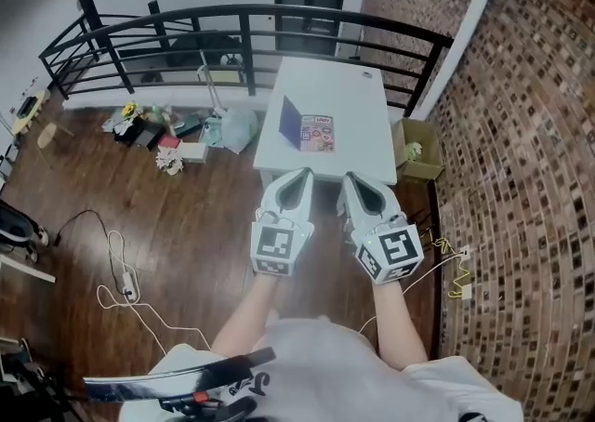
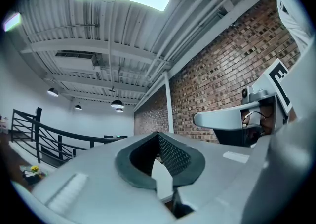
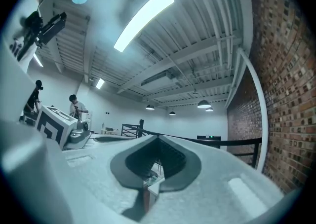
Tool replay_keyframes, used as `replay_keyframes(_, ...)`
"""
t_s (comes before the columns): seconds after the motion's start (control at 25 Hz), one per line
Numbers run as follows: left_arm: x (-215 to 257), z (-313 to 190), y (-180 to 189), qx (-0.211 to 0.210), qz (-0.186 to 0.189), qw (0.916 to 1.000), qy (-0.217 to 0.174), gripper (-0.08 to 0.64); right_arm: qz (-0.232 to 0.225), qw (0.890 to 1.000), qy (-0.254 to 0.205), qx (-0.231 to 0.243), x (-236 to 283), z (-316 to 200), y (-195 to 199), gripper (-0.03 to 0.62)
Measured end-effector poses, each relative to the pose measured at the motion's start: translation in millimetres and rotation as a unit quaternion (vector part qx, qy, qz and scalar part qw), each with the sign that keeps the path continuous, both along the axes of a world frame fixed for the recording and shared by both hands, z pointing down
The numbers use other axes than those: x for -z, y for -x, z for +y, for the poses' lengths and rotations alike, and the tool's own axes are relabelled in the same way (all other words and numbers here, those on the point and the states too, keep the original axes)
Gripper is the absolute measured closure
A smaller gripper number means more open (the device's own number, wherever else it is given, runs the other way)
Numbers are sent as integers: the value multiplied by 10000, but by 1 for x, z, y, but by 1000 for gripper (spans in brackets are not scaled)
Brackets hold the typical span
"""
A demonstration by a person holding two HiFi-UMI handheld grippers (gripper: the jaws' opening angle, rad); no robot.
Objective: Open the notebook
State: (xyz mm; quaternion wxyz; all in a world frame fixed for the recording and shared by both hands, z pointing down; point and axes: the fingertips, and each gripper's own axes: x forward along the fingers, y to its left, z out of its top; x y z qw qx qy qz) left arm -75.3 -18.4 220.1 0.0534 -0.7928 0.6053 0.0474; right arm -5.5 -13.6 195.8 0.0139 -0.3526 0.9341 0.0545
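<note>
The notebook (image 1: 311, 129) lies on the white table (image 1: 330, 85) ahead of me, its blue cover (image 1: 291, 121) standing upright at the left of a colourful page. Both grippers are held up side by side, well short of the table and apart from the notebook. My left gripper (image 1: 303, 174) is shut with nothing in it, as its own view also shows (image 2: 159, 134). My right gripper (image 1: 351, 178) has its jaws meeting at the tips, empty too (image 3: 158, 137). Both gripper views point level towards the ceiling and walls, and the notebook is hidden in them.
A black railing (image 1: 251, 25) curves behind the table. A cardboard box (image 1: 416, 151) stands at the table's right, next to the brick wall (image 1: 530, 132). Clutter (image 1: 158, 132) lies on the wooden floor at the left, and cables (image 1: 125, 285) run nearer to me. People stand far off (image 3: 76, 105).
</note>
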Motion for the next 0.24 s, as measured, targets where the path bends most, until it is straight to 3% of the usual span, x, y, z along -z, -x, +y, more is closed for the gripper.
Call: replay_keyframes(0.24, -2, -5, 6, 7, -14, 10000, 20, 545, -27, 9999, 21, -140, -1, -7, -4, 603)
